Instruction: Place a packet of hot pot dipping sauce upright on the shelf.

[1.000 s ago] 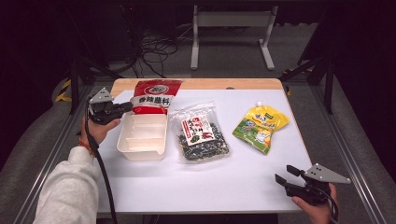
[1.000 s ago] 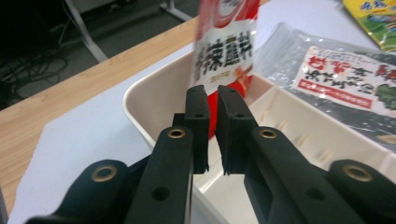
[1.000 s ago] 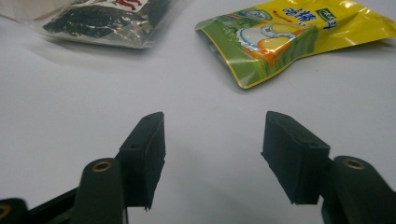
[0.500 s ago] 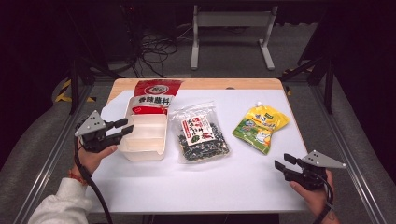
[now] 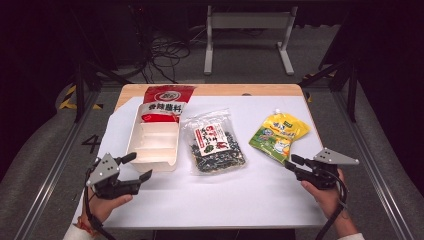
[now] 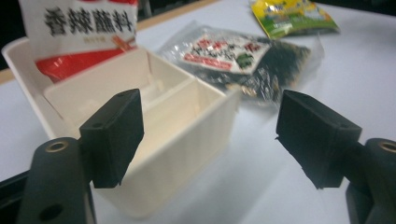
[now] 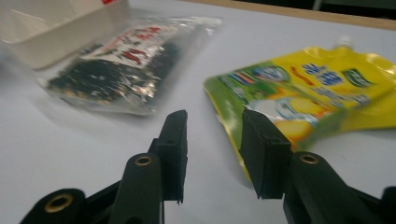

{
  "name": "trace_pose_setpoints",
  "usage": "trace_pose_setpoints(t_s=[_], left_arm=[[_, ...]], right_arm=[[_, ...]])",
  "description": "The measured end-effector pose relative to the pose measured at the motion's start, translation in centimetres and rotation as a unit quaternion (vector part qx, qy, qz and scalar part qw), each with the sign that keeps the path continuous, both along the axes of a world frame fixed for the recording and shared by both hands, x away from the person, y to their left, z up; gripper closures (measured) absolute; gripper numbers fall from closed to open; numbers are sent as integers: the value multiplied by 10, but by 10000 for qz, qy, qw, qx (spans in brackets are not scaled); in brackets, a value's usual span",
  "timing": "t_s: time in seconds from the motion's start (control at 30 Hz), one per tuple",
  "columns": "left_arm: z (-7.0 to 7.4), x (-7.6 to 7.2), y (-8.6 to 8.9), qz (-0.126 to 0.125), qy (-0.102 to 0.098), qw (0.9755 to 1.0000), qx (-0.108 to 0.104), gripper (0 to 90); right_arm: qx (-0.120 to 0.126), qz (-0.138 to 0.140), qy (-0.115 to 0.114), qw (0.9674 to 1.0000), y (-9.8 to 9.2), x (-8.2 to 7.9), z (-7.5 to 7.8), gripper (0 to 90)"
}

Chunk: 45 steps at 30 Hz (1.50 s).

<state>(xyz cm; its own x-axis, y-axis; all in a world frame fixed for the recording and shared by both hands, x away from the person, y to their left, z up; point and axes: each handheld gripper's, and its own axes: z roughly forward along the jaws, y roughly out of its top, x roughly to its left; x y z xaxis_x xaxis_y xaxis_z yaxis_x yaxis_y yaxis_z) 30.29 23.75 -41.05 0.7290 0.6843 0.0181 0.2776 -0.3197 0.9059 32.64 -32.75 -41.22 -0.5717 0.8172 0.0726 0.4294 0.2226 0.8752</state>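
Observation:
A white divided tray lies at the table's left, with a red snack bag leaning into its far end. Beside it lie a clear bag of dark pieces and a yellow-green pouch. My left gripper sits just short of the tray's near left corner; its jaws have just been opening and stand wide with nothing gripped. In the left gripper view the tray lies beyond the left gripper. My right gripper points at the pouch's near edge. Its jaws have been closing, and the right gripper still shows a narrow empty gap before the pouch.
The white table top has bare room along its near edge, between my two hands. A wooden strip runs along the far edge. Metal rails flank the table, and cables lie on the floor behind it.
My left hand came back from the tray's far left side to its near left corner, and its jaws spread wide. My right hand moved forward toward the yellow-green pouch with its jaws narrowing.

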Motion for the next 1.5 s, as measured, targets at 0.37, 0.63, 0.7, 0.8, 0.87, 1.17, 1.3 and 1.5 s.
trace_pose_setpoints(t_s=[0.37,0.63,0.7,0.8,0.87,1.17,1.3,1.5], left_arm=[[-39,-7,-24,-303,722,9962,385,202],[-45,-15,-24,-311,747,9949,605,203],[-46,-16,-20,-293,777,9948,593,203],[-47,-17,-18,-296,810,9947,564,202],[-47,-18,-18,-313,799,9945,598,199],[-48,-20,-22,-423,766,9941,637,198],[-48,-20,-23,-470,747,9934,726,198],[-49,-20,-23,-473,783,9934,693,198]], right_arm=[[31,948,149,9954,76,40,2,503],[-401,1089,567,9916,117,82,-15,406],[-410,1128,689,9904,122,91,-20,381],[-369,1180,846,9887,126,101,-29,329],[-375,1177,949,9878,128,104,-34,301],[-335,1249,1279,9833,135,116,-37,188],[-399,1269,1351,9819,138,122,-34,192],[-293,998,1284,9863,140,137,-31,260]])
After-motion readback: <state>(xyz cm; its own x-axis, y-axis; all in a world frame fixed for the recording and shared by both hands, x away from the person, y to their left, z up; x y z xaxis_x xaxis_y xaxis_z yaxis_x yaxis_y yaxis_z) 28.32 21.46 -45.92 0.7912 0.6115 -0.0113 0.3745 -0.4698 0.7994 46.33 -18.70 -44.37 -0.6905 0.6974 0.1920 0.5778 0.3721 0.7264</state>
